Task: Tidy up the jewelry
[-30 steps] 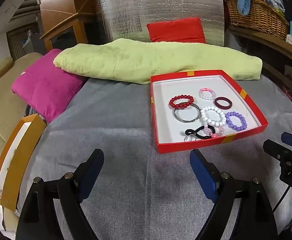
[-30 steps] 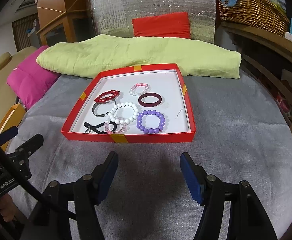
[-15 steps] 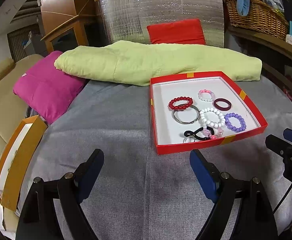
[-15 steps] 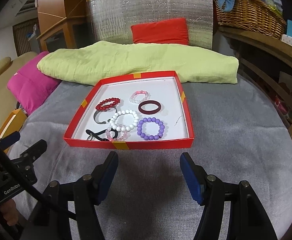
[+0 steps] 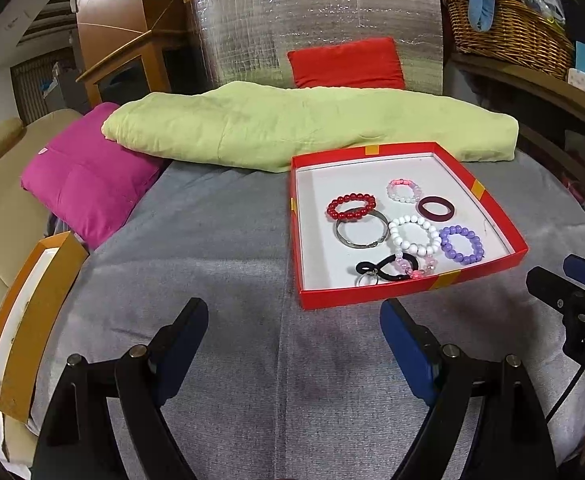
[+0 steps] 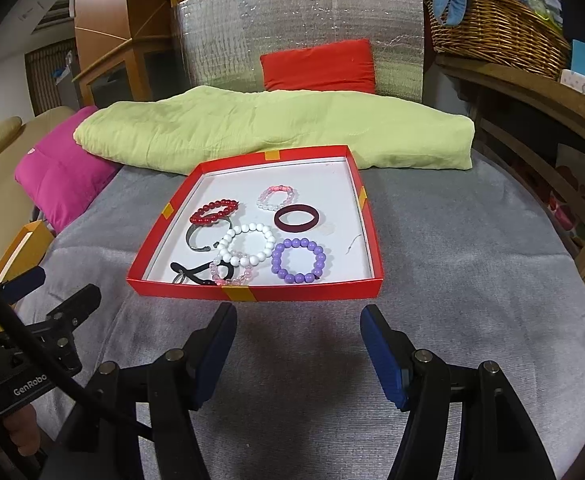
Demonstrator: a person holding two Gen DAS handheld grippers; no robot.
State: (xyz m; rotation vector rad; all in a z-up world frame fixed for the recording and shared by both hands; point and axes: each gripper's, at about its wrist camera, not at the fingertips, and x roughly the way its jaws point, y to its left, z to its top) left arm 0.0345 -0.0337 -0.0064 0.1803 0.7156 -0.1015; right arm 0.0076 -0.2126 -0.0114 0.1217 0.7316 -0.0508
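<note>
We see both views evenly lit by soft indoor light from above, bright enough that colours read clearly. The silver foil panel (image 5: 316, 32) at the far side throws back patchy glare. Soft shadows pool on the grey cloth (image 6: 452, 280) just near the red tray (image 6: 252, 293) and under the blue pads (image 6: 380, 354). Focus is sharp across the middle. Fisheye distortion bends the edges strongly, curving the shelf on the right, and the corners fall into black vignette. We find no motion blur.
</note>
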